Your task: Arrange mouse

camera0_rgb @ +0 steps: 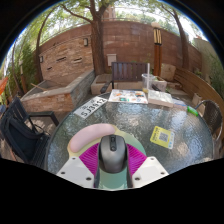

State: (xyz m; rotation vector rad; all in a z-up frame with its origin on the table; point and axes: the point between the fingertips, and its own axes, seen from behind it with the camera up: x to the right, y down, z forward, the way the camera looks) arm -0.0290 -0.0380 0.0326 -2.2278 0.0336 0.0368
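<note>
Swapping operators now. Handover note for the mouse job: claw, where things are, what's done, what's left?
Claw: shut on the mouse; both pink pads press its sides.
Mouse: dark grey, held between the fingers, over the near edge of the round glass table. Whether it is lifted or resting on the glass cannot be told.
Table: green card ahead to the right, papers and a sign at the far side.
Done: mouse gripped.
Left: set it down in place, open the claw, back off.
</note>
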